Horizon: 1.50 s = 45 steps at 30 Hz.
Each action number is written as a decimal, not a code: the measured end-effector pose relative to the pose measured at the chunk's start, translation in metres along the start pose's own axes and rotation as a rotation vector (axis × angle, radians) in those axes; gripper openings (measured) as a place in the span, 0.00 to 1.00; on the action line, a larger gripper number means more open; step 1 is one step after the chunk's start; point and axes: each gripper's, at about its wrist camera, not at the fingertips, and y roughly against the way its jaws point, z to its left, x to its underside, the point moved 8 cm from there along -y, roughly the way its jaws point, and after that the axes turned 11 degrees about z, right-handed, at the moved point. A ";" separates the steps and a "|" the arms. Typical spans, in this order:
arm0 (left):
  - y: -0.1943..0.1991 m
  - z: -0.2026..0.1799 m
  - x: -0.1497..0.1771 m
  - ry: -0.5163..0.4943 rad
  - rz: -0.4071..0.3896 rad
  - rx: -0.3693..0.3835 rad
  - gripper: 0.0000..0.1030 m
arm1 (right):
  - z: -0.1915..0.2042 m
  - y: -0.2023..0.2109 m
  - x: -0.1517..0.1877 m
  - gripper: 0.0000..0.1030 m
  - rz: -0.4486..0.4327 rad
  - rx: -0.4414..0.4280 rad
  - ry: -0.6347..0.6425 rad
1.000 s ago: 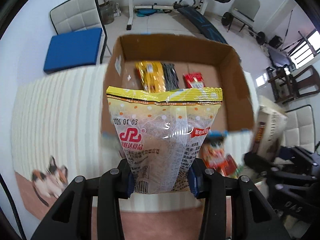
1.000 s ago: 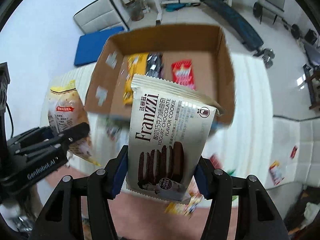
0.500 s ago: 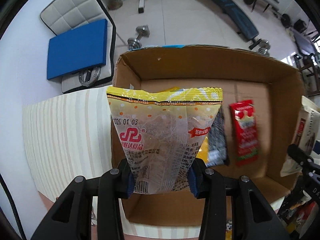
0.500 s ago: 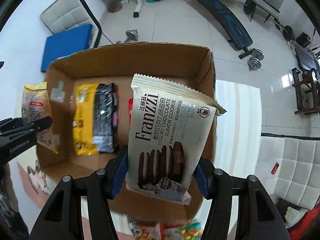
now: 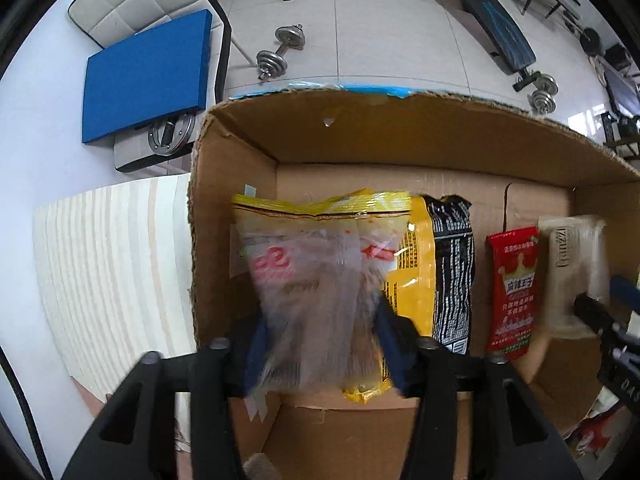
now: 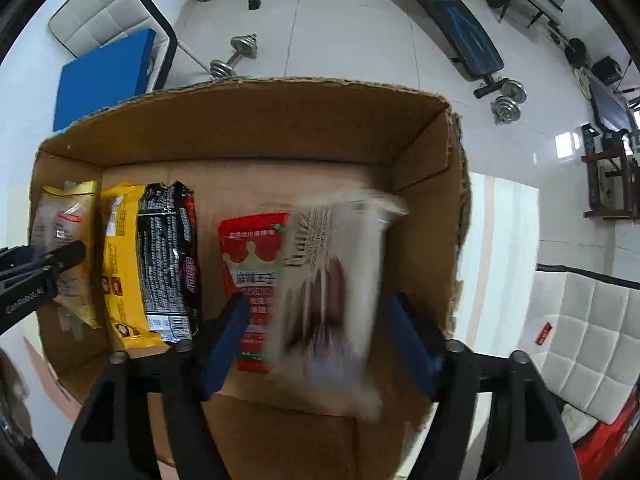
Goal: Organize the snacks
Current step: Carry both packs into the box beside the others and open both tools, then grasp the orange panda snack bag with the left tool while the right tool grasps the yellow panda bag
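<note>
**Both Packets Released Over the Cardboard Box**

Both grippers point down into the cardboard box [image 5: 400,136]. The left gripper [image 5: 320,348] has just been opening: its jaws now stand clear of the clear yellow-topped snack bag [image 5: 320,280], which is blurred between them, apparently dropping at the box's left end. The right gripper [image 6: 324,344] has likewise just been opening, and the chocolate cookie packet [image 6: 332,280] is blurred between its parted jaws, beside the red sachet [image 6: 248,264]. Half a second earlier both packets were clamped. Judged outcome: two more snacks join the yellow packet [image 5: 412,280] and black packet [image 5: 452,272].
</note>
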 end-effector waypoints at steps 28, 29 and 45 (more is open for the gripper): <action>0.092 -0.010 0.117 0.019 -0.382 0.102 0.84 | 0.043 0.063 0.121 0.91 -0.256 -0.118 0.026; 0.092 -0.010 0.126 0.013 -0.393 0.092 0.84 | 0.044 0.062 0.132 0.91 -0.260 -0.122 0.021; -0.015 -0.049 0.264 -0.218 -0.277 0.027 0.84 | -0.007 -0.076 0.331 0.91 -0.020 -0.262 -0.293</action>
